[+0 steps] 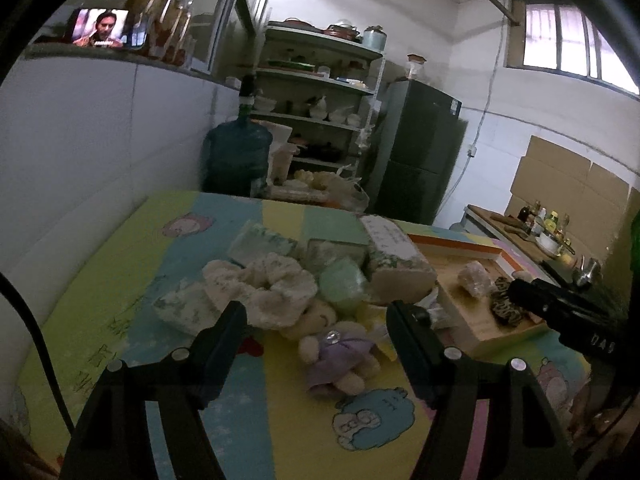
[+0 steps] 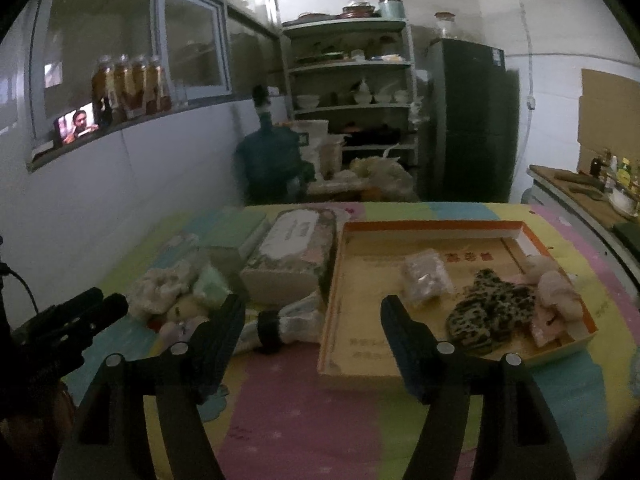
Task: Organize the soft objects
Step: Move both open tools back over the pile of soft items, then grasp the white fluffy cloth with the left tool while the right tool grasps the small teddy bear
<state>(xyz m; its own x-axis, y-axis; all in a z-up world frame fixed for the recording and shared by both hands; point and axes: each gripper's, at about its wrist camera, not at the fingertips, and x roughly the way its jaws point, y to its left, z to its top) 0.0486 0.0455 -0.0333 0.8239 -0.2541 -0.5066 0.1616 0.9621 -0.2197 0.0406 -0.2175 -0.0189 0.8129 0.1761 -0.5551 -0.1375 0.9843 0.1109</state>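
Note:
A pile of soft things lies on the colourful mat: a cream scrunchie [image 1: 264, 286], a green sponge [image 1: 343, 282], a plush doll in a purple dress [image 1: 338, 354] and tissue packs [image 1: 394, 256]. My left gripper [image 1: 316, 320] is open and empty, just above the doll. An orange-rimmed cardboard tray [image 2: 360, 344] holds a leopard-print scrunchie [image 2: 490, 312], a clear bag [image 2: 426, 280] and a pink soft piece [image 2: 554, 288]. My right gripper [image 2: 314, 316] is open and empty over the tray's near left edge. It also shows in the left wrist view [image 1: 520, 290].
A rolled pack with a black band [image 2: 280, 326] lies left of the tray. Behind the table stand a blue water jug [image 1: 236, 156], a shelf rack [image 1: 320, 112] and a dark fridge [image 1: 416, 152]. A counter with bottles [image 1: 536, 228] is at the right.

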